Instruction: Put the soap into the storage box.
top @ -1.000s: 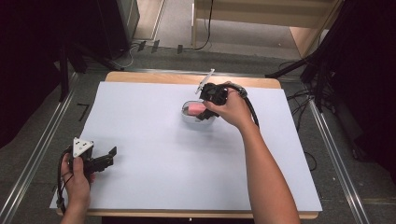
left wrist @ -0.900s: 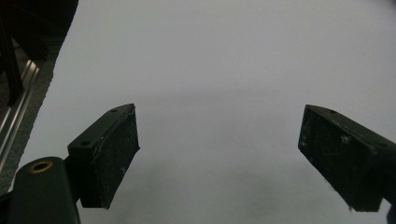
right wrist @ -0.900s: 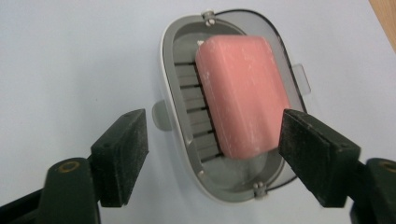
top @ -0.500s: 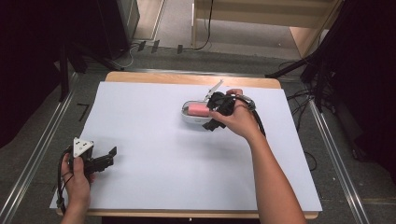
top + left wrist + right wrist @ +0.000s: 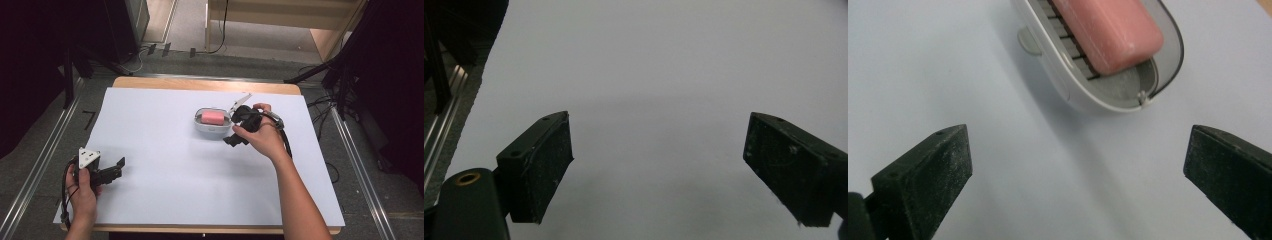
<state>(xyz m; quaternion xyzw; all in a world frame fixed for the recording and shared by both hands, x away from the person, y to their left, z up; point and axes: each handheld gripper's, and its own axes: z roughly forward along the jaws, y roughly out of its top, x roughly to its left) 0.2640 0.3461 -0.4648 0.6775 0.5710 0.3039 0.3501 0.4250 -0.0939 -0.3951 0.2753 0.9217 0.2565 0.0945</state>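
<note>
A pink soap bar (image 5: pixel 213 117) (image 5: pixel 1108 30) lies in a white oval soap dish (image 5: pixel 200 123) (image 5: pixel 1083 95) on the table's far middle. My right gripper (image 5: pixel 234 136) (image 5: pixel 1078 175) is just right of the dish, a little back from its rim, open with nothing between its fingers. My left gripper (image 5: pixel 116 167) (image 5: pixel 659 165) rests near the front left corner of the white table sheet (image 5: pixel 175 175), open over bare sheet.
The wooden table edge (image 5: pixel 200 82) shows at the back. Metal rails (image 5: pixel 45 160) run along both sides on the floor. Cables (image 5: pixel 310 102) lie past the right side. A black stand (image 5: pixel 75 55) is at the far left.
My right gripper drew back to the right from the soap dish and let go of it. The dish with the soap now lies free. The left gripper stayed still.
</note>
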